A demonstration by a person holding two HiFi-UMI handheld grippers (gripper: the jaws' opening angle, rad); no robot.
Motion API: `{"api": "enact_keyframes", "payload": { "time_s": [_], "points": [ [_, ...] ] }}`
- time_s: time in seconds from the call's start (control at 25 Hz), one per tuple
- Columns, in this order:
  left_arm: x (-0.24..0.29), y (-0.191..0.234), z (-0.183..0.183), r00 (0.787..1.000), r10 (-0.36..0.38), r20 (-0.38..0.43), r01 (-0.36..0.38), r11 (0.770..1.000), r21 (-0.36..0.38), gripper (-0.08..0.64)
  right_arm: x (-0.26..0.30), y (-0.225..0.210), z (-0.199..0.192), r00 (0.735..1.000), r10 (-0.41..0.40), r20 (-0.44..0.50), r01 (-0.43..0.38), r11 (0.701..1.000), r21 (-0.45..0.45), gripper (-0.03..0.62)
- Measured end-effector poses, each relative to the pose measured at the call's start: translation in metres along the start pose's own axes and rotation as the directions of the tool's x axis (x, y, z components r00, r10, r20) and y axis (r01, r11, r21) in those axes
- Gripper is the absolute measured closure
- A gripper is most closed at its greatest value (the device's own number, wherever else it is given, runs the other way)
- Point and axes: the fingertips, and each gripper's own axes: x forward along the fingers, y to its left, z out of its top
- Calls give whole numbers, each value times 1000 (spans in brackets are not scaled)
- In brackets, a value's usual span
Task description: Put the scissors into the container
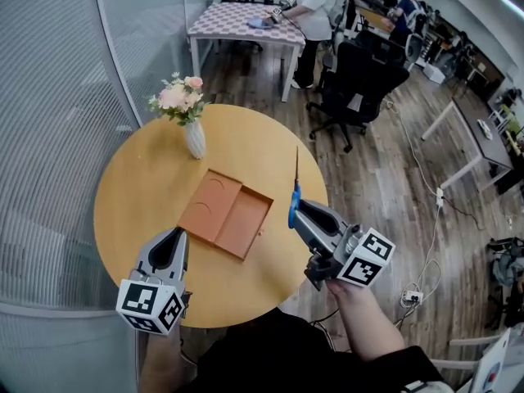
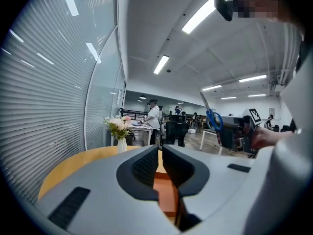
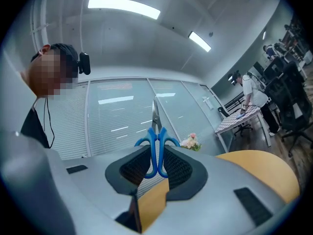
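Blue-handled scissors (image 1: 294, 195) stand blades-up, raised above the right part of the round wooden table (image 1: 139, 187). My right gripper (image 1: 297, 213) is shut on their handles; in the right gripper view the scissors (image 3: 157, 143) sit clamped between the pads. An orange two-compartment container (image 1: 226, 213) lies flat in the table's middle, left of the scissors. My left gripper (image 1: 174, 237) hovers over the table's near left, just short of the container's near corner, jaws nearly together with nothing between them. The scissors (image 2: 212, 115) and the container (image 2: 166, 192) also show in the left gripper view.
A white vase of pink flowers (image 1: 187, 113) stands at the table's far side. A curved glass wall (image 1: 57, 97) runs along the left. Black office chairs (image 1: 360, 80) and a person at a patterned table (image 1: 246, 19) are beyond.
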Motion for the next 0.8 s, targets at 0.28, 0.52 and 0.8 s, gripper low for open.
{"api": "enact_keyframes", "payload": {
  "time_s": [0.28, 0.52, 0.8],
  "points": [
    [45, 3, -1, 997, 75, -34, -76, 997, -28, 525, 20, -59, -5, 995, 68, -69, -63, 995, 72, 495],
    [50, -5, -17, 992, 112, -64, -115, 992, -54, 525, 30, -84, -32, 984, 97, -146, -79, 989, 124, 495],
    [28, 12, -31, 990, 125, -72, -129, 990, -58, 525, 41, -77, -69, 961, 64, -270, -51, 997, 52, 495]
  ]
}}
